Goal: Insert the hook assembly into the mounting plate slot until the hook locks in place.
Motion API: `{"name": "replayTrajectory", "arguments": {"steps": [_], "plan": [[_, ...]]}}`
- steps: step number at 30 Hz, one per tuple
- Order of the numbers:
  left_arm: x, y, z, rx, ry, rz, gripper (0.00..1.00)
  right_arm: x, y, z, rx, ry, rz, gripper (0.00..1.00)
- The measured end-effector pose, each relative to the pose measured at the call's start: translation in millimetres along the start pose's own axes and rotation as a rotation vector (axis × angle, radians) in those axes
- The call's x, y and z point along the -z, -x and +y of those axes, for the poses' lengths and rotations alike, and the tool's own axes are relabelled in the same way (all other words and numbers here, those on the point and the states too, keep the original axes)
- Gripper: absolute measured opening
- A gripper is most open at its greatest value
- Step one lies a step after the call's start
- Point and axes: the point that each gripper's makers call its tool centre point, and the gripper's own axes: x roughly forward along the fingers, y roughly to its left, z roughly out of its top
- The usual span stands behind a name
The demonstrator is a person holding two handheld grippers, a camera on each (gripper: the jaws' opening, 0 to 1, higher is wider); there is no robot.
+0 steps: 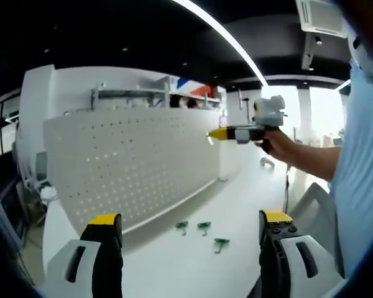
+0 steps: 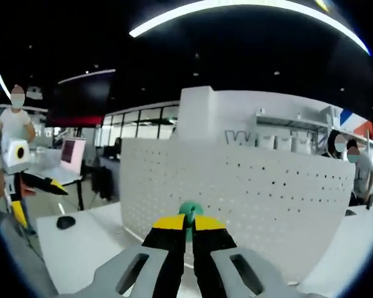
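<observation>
A white pegboard mounting plate (image 1: 130,161) stands upright on the white table (image 1: 174,267). Three green hooks lie on the table in front of it (image 1: 182,225) (image 1: 204,226) (image 1: 221,243). My left gripper (image 1: 190,217) is open, well short of them, with nothing between its yellow-tipped jaws. A hand holds my right gripper (image 1: 216,134) up in the air by the board's right end. In the right gripper view, that gripper (image 2: 186,222) is shut on a green hook (image 2: 188,210), a short way in front of the pegboard (image 2: 248,192). The left gripper (image 2: 31,186) shows at the far left.
The person's arm (image 1: 304,158) and light blue shirt fill the right side of the left gripper view. A black mouse (image 2: 65,221) lies on the table's left part, with a monitor (image 2: 71,155) behind it. People stand beyond the board (image 2: 360,171). Shelving (image 1: 149,93) rises behind the pegboard.
</observation>
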Motion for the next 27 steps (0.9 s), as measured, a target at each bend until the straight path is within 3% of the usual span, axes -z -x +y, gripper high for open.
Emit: {"name": "replayTrajectory", "arguments": {"steps": [7,11,18,27], "plan": [[-14.7,-9.3,-2.6,0.003,-0.007,-0.028,0.88,-14.8,3.0,12.4,-0.007,0.065,-0.039,0.01],[-32.0,-19.7,-4.9,0.009,-0.011,-0.063,0.80,-20.0,2.7,19.7,-0.018,0.092,-0.048,0.01],[-58.4,-42.0,-11.3,0.058,-0.015,-0.113,0.68,-29.4,2.6,27.0,-0.035,0.098,-0.070,0.01],[-87.8,-75.6,-25.0,0.125,-0.043,-0.161,0.62,-37.1,2.5,33.8,-0.047,0.102,-0.088,0.01]]}}
